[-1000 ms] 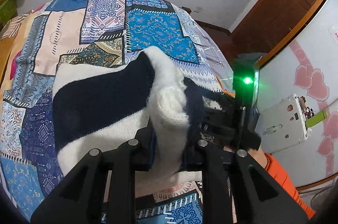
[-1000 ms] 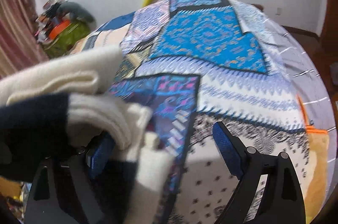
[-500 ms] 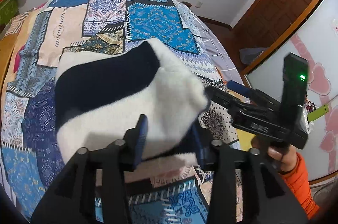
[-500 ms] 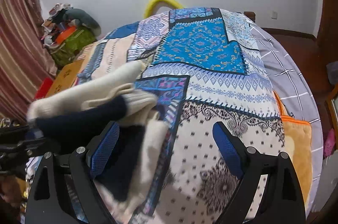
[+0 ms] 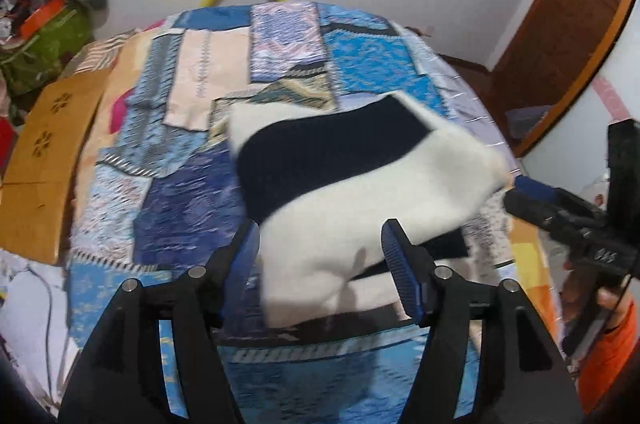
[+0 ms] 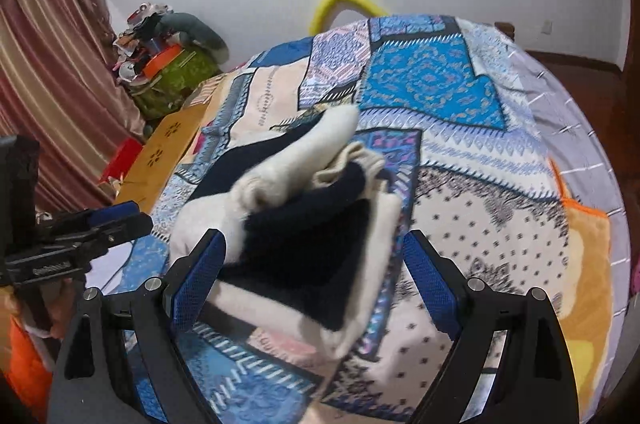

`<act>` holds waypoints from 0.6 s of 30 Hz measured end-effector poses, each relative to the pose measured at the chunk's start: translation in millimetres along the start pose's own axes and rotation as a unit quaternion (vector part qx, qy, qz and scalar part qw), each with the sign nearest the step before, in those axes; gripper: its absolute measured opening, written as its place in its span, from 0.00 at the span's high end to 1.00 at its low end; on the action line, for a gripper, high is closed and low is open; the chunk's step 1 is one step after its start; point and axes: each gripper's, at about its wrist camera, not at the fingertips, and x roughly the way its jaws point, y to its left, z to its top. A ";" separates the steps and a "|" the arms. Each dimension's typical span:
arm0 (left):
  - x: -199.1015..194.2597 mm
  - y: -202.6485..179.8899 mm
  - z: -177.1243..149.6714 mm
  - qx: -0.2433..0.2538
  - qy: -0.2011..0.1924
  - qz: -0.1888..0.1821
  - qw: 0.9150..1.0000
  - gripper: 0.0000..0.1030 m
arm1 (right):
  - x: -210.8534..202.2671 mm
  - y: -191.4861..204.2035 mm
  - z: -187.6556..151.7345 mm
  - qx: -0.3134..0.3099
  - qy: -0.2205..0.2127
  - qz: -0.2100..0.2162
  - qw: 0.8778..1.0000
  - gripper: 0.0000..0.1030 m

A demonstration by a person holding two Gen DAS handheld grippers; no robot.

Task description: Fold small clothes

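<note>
Soft, thick knit, cream with a broad navy band: a small sweater (image 5: 360,192) lying folded in a bulky heap on the patchwork bedspread (image 5: 192,208), centre of the left wrist frame. Probably light, limp and springy; layers likely to slump or spring open once let go, though the fuzzy yarn looks grippy rather than slippery. Nothing fragile. Best taken at a folded edge or corner, pinching through all layers together, not at the puffy middle where only the top layer would lift.

Left gripper (image 5: 320,264): fingers spread apart, straddling the near cream edge of the garment, clasping nothing. Right gripper (image 6: 316,276): fingers likewise wide apart on either side of the heap, nothing pinched between them.

Left wrist view: flat top face of the sweater, navy band running diagonally, a dark lower layer peeking out at lower right, and the right gripper (image 5: 560,212) entering from the right edge, its tip just beside the garment's far cream corner. Motion blur hides the stitch detail.

Right wrist view: the open side of the fold instead (image 6: 304,224), with stacked layers, a rolled cream hem on top, a navy panel beneath and a cream edge at the bottom, none of it readable from the other camera. Also here: the left gripper (image 6: 80,232) at the left edge, a striped curtain (image 6: 48,96) at far left.
</note>
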 end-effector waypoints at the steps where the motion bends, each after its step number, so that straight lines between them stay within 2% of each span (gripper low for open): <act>1: 2.3 6.2 -3.4 0.000 0.004 0.006 1.000 0.39 | 3.1 2.5 -0.7 0.003 0.004 0.002 1.000 0.14; 6: 17.0 29.2 -23.5 -0.005 0.029 0.017 0.999 0.39 | 21.1 12.3 0.6 0.008 0.025 0.012 1.000 0.14; 13: 41.4 43.1 -45.6 -0.022 0.068 -0.009 0.997 0.38 | 51.1 15.1 5.7 0.027 0.048 0.016 0.998 0.14; 18: 55.7 43.0 -52.1 -0.023 0.080 -0.016 0.996 0.30 | 59.3 19.9 7.2 0.029 0.043 0.013 0.999 0.14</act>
